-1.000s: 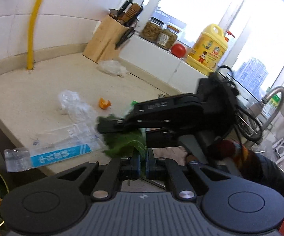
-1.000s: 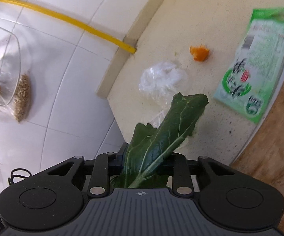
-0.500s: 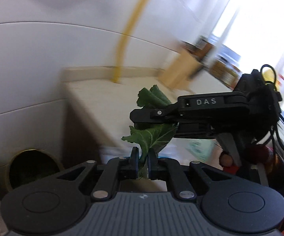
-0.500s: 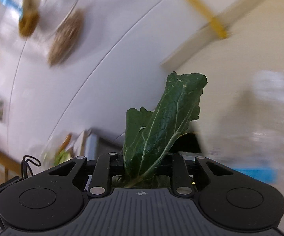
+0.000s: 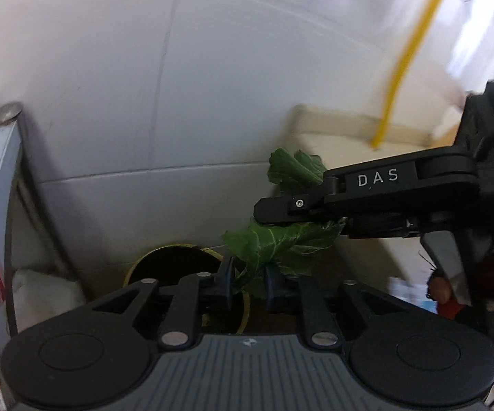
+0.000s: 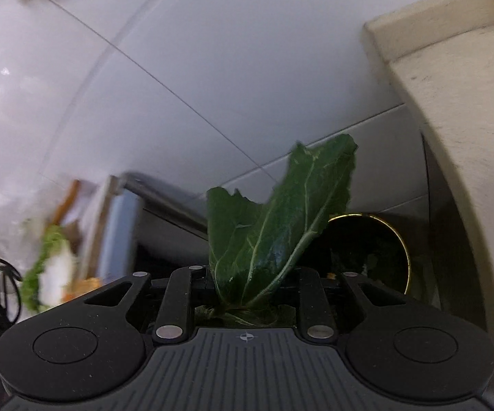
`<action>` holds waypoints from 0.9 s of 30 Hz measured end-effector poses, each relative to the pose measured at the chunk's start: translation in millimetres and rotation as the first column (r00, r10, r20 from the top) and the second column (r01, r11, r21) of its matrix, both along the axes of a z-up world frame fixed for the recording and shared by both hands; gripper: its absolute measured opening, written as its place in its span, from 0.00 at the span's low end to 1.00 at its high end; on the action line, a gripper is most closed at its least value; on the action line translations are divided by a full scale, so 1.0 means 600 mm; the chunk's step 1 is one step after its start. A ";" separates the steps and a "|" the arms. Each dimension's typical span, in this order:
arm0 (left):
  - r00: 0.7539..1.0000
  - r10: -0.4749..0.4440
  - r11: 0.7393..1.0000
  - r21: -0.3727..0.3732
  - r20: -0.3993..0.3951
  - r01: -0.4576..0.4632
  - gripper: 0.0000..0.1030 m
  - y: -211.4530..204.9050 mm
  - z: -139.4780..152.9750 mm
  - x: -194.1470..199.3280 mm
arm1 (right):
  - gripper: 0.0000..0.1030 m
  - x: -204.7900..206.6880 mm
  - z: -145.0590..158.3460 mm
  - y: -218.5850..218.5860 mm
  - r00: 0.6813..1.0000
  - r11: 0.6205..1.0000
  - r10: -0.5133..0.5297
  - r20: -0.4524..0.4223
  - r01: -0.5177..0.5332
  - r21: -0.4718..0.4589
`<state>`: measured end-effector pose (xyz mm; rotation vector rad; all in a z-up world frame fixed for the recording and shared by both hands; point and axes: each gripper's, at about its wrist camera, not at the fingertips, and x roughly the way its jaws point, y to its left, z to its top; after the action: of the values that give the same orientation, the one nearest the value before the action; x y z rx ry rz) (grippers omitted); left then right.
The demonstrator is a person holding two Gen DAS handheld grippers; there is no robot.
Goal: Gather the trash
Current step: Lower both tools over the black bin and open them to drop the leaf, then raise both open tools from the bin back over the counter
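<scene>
Two grippers are in my views, and each has leaf in its grip. My left gripper has its blue-padded fingers drawn in narrow with a crumpled green leaf pinched between them, though they are not fully together. The leaf rises out of the pads and spreads to the right.

Across the left wrist view my right gripper reaches in from the right, lettered "DAS" on its side, and it lies over the same bunch of greens, with a second frill of leaf showing above its finger. In the right wrist view that gripper is clamped on a long dark leaf with pale veins, which stands up from between the fingers and tilts to the right.

Below and behind both leaves I see a round bin with a gold rim and a dark inside. In the right wrist view the bin sits just behind the leaf, close against the cream counter edge. White wall tiles fill the background, with a yellow pipe running down to the counter top. A blurred metal-edged cabinet stands to the left.
</scene>
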<state>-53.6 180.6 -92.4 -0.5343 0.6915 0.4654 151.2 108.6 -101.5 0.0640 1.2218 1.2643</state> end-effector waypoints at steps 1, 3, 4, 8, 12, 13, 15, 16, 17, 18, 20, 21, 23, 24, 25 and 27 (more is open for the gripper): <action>1.000 0.013 1.000 -0.001 -0.023 -0.013 0.19 0.010 -0.007 0.009 | 0.35 0.000 -0.006 0.012 1.000 1.000 -0.005 0.006 0.005 -0.012; 0.998 0.025 1.000 0.011 -0.057 -0.025 0.20 0.027 -0.019 0.021 | 0.45 0.003 -0.022 0.041 1.000 0.999 -0.008 0.025 0.009 -0.040; 0.997 0.032 0.999 0.015 -0.077 -0.031 0.26 0.037 -0.025 0.027 | 0.53 0.006 -0.030 0.052 1.000 0.998 -0.014 0.023 0.015 -0.054; 0.990 0.049 0.999 -0.010 -0.131 -0.051 0.41 0.066 -0.045 0.054 | 0.69 0.017 -0.062 0.085 0.999 0.993 -0.029 0.023 0.032 -0.118; 0.981 0.072 0.996 -0.032 -0.178 -0.078 0.44 0.081 -0.064 0.062 | 0.71 0.018 -0.096 0.107 0.999 0.988 -0.044 -0.017 0.040 -0.152; 0.980 0.082 0.996 -0.031 -0.179 -0.089 0.44 0.083 -0.065 0.062 | 0.71 0.017 -0.103 0.110 0.999 0.987 -0.046 -0.027 0.042 -0.154; 0.979 0.099 0.994 -0.019 -0.176 -0.104 0.44 0.086 -0.064 0.061 | 0.72 0.014 -0.117 0.120 0.997 0.985 -0.053 -0.052 0.043 -0.164; 0.980 0.103 0.994 -0.017 -0.170 -0.108 0.44 0.088 -0.065 0.061 | 0.74 0.014 -0.122 0.122 0.997 0.985 -0.051 -0.058 0.041 -0.170; 0.980 0.104 0.994 -0.023 -0.168 -0.109 0.44 0.090 -0.065 0.060 | 0.76 0.012 -0.128 0.126 0.997 0.983 -0.047 -0.060 0.035 -0.180; 0.981 0.107 0.993 -0.032 -0.165 -0.113 0.44 0.093 -0.067 0.060 | 0.77 0.009 -0.132 0.133 0.997 0.981 -0.042 -0.060 0.030 -0.192; 0.981 0.106 0.992 -0.046 -0.163 -0.114 0.44 0.097 -0.071 0.060 | 0.77 0.008 -0.140 0.141 0.998 0.976 -0.037 -0.060 0.023 -0.216; 0.981 0.104 0.992 -0.049 -0.163 -0.114 0.44 0.098 -0.070 0.058 | 0.77 0.007 -0.142 0.141 0.998 0.973 -0.039 -0.058 0.025 -0.228; 0.982 0.096 0.992 -0.060 -0.160 -0.107 0.44 0.098 -0.070 0.056 | 0.77 0.008 -0.141 0.142 0.997 0.971 -0.054 -0.058 0.039 -0.235; 0.983 0.089 0.993 -0.067 -0.160 -0.101 0.44 0.097 -0.071 0.057 | 0.77 0.006 -0.138 0.139 0.996 0.971 -0.064 -0.061 0.048 -0.233; 0.984 0.084 0.993 -0.070 -0.159 -0.096 0.45 0.096 -0.072 0.058 | 0.77 0.005 -0.131 0.134 0.995 0.972 -0.076 -0.063 0.060 -0.227; 0.986 0.069 0.994 -0.073 -0.150 -0.081 0.45 0.095 -0.072 0.060 | 0.77 0.003 -0.109 0.118 0.995 0.976 -0.090 -0.047 0.079 -0.204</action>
<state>-17.4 237.9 -135.4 -0.6058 0.8363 0.5539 153.2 179.5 -167.2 0.0035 1.3759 1.0656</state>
